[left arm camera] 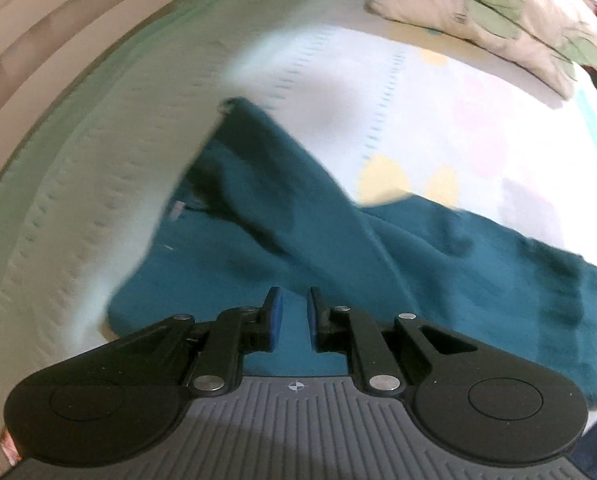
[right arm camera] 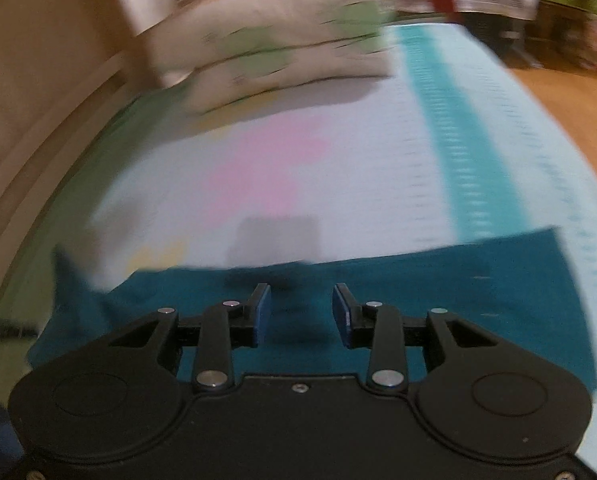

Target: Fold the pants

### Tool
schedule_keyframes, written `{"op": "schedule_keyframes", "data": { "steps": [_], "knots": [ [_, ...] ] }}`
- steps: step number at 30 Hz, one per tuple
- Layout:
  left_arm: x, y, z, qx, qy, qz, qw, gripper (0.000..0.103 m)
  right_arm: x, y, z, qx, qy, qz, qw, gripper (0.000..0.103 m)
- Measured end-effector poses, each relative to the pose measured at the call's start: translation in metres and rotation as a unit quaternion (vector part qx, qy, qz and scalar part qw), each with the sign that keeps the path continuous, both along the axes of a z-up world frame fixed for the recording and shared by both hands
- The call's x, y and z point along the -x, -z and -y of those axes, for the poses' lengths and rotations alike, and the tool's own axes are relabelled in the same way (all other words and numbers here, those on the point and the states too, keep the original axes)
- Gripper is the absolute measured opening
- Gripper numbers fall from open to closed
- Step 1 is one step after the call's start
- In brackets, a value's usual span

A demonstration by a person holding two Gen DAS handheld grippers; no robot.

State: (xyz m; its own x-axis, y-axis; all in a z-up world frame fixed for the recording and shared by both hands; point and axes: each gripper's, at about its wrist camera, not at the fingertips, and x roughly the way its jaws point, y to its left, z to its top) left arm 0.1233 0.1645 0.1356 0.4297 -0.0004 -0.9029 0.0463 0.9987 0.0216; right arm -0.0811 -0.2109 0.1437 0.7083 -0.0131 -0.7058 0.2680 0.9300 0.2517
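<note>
Teal pants (left arm camera: 298,216) lie on the pale quilt (left arm camera: 338,72), one part folded diagonally over the rest, with a corner reaching toward the far left. My left gripper (left arm camera: 294,312) hovers above the near edge of the fabric. Its blue pads stand a narrow gap apart with nothing pinched between them. In the right wrist view the pants (right arm camera: 438,280) spread flat across the foreground, their far edge straight. My right gripper (right arm camera: 300,312) hangs over them, open wide and holding nothing. Both views are blurred by motion.
A leaf-patterned pillow (left arm camera: 498,12) lies at the head of the bed, also visible as the pillow (right arm camera: 266,40) in the right wrist view. A beige wall (left arm camera: 26,20) runs along the left side. Wooden floor (right arm camera: 558,92) lies past the quilt's right edge.
</note>
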Motion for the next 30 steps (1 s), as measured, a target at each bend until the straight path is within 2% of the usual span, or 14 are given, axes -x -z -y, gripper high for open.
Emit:
{"op": "schedule_keyframes", "data": {
  "steps": [5, 11, 14, 25, 30],
  "knots": [
    [-0.03, 0.009, -0.029, -0.013, -0.011, -0.005, 0.9999, 0.013, -0.042, 0.015, -0.061, -0.005, -0.081, -0.003, 0.997, 0.046],
    [-0.057, 0.038, -0.054, -0.038, 0.001, -0.025, 0.999, 0.013, -0.084, 0.04, -0.135, 0.004, -0.169, -0.013, 0.986, 0.046],
    [-0.065, 0.049, -0.067, -0.029, 0.003, -0.033, 0.999, 0.013, -0.106, 0.056, -0.159, -0.009, -0.201, -0.024, 0.979, 0.046],
    [-0.09, 0.112, -0.094, -0.018, -0.019, -0.078, 0.9966, 0.013, -0.167, 0.099, -0.218, 0.008, -0.267, -0.032, 0.963, 0.046],
    [-0.087, 0.112, -0.097, -0.014, -0.022, -0.068, 0.9973, 0.013, -0.191, 0.113, -0.229, 0.011, -0.272, -0.038, 0.961, 0.046]
  ]
}}
